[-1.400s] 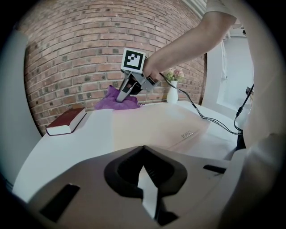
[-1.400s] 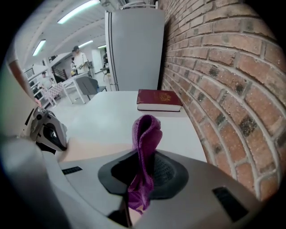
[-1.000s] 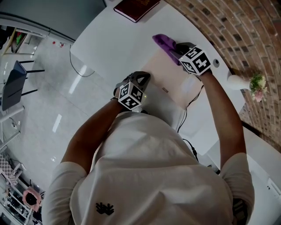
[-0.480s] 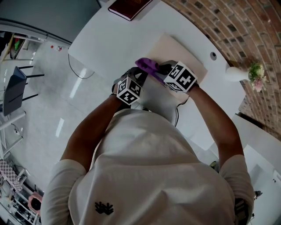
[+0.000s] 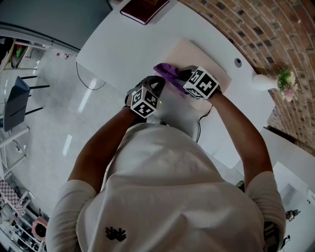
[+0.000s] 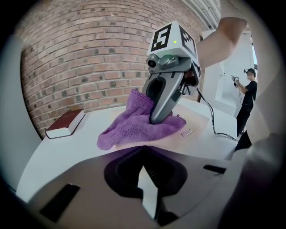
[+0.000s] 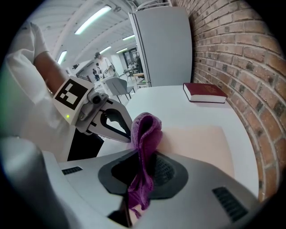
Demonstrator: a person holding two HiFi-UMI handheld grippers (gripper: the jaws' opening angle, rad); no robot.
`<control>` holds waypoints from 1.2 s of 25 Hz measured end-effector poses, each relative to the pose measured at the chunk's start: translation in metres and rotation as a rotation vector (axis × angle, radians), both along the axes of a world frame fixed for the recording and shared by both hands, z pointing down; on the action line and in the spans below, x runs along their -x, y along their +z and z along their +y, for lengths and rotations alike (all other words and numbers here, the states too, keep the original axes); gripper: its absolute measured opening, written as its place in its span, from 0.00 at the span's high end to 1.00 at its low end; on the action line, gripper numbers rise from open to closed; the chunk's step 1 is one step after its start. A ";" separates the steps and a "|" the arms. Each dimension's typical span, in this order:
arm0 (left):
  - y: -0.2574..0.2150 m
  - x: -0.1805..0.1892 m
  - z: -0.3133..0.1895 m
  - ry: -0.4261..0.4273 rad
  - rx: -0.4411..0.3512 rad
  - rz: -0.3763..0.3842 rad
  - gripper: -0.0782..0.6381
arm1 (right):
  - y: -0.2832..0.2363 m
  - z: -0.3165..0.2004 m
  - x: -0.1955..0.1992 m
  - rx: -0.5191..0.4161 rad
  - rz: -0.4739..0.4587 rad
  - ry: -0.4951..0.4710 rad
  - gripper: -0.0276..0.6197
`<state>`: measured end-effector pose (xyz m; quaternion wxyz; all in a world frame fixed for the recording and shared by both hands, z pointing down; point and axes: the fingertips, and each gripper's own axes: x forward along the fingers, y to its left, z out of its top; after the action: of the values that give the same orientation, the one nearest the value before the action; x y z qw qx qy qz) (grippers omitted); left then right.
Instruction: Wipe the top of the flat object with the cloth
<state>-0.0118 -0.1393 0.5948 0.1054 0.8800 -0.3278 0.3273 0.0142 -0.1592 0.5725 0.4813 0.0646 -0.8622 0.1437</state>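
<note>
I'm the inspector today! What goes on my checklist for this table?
Surface: smooth white table.
Job's things: flat beige mat on the table; purple fluffy cloth lying on the mat.
Clutter: dark red book and white vase of flowers, both off the mat.
Tools: right tool shut on the cloth; left tool shut, empty, close to the cloth.
Cables: black cable trailing across the table.
Surroundings: brick wall, shiny floor, a person standing far off.
</note>
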 end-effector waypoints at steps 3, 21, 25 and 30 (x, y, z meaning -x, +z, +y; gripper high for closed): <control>0.000 0.000 -0.001 -0.004 -0.001 0.000 0.86 | 0.000 -0.013 -0.007 -0.010 0.007 0.011 0.84; 0.001 -0.002 -0.001 -0.011 -0.011 -0.020 0.86 | 0.001 -0.121 -0.070 -0.147 0.097 0.150 0.84; 0.001 -0.003 -0.002 -0.007 -0.012 -0.027 0.86 | 0.001 -0.148 -0.083 -0.196 0.122 0.207 0.84; 0.001 -0.003 -0.001 -0.002 -0.012 -0.036 0.86 | 0.003 -0.166 -0.095 -0.237 0.151 0.254 0.84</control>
<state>-0.0093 -0.1405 0.5957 0.0945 0.8742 -0.3326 0.3408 0.1094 -0.3253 0.5750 0.5117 0.2400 -0.8194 0.0954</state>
